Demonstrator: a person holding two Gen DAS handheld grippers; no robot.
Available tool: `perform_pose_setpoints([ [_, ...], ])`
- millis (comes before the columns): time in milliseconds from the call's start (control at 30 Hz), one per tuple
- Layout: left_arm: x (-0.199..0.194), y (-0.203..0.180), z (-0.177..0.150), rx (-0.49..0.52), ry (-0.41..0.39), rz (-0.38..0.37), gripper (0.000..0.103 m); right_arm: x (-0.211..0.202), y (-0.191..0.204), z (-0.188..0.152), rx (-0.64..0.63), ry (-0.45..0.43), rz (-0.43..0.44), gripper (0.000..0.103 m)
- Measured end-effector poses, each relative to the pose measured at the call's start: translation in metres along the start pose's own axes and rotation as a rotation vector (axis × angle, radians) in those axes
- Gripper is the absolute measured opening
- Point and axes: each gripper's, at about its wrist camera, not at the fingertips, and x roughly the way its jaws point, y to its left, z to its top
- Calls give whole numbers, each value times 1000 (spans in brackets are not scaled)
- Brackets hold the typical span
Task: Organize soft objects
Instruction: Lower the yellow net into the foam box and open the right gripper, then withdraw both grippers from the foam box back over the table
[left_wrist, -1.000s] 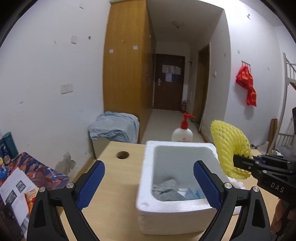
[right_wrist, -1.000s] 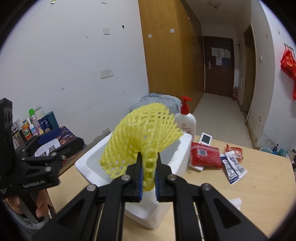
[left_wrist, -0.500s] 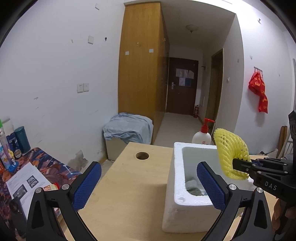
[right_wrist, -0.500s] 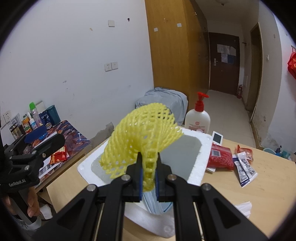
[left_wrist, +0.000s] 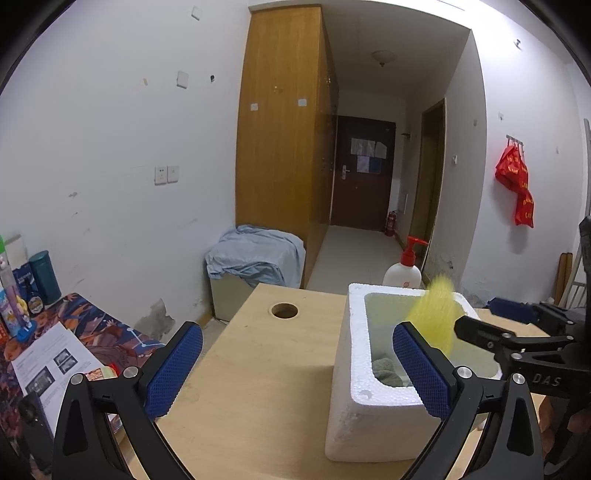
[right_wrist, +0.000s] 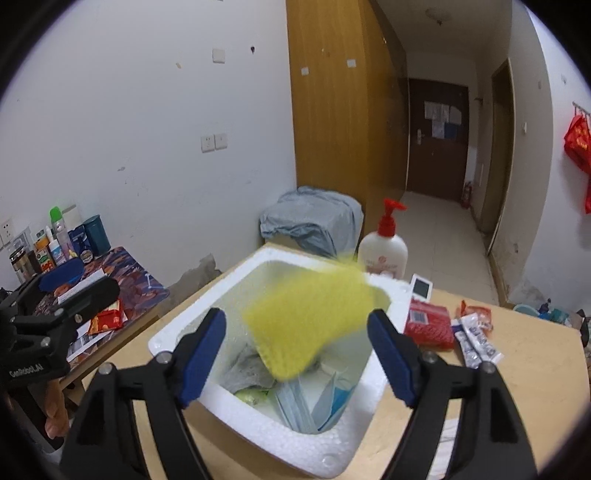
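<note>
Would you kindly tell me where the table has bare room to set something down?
Bare wood lies left of the foam box, between it and the round hole. It is crowded right of the box, where the red packet and sachets lie.

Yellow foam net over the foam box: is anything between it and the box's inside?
Nothing visible. The yellow foam net, blurred, sits above the open top of the white foam box, free between the right gripper pads, whose jaws have just been opening. Below it lie only soft items already in the box.

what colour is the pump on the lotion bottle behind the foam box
Red, on the white lotion bottle; clearest in the right wrist view.
</note>
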Motion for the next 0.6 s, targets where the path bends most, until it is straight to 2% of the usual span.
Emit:
perform_pose_setpoints([
  [300,-3,-9,0,20,1,-12,103,-2,-1,0,4,4,3,83],
  [600,-12,-20,-1,27,-6,-30,103,-21,-10,-4,25,-21,-9,83],
])
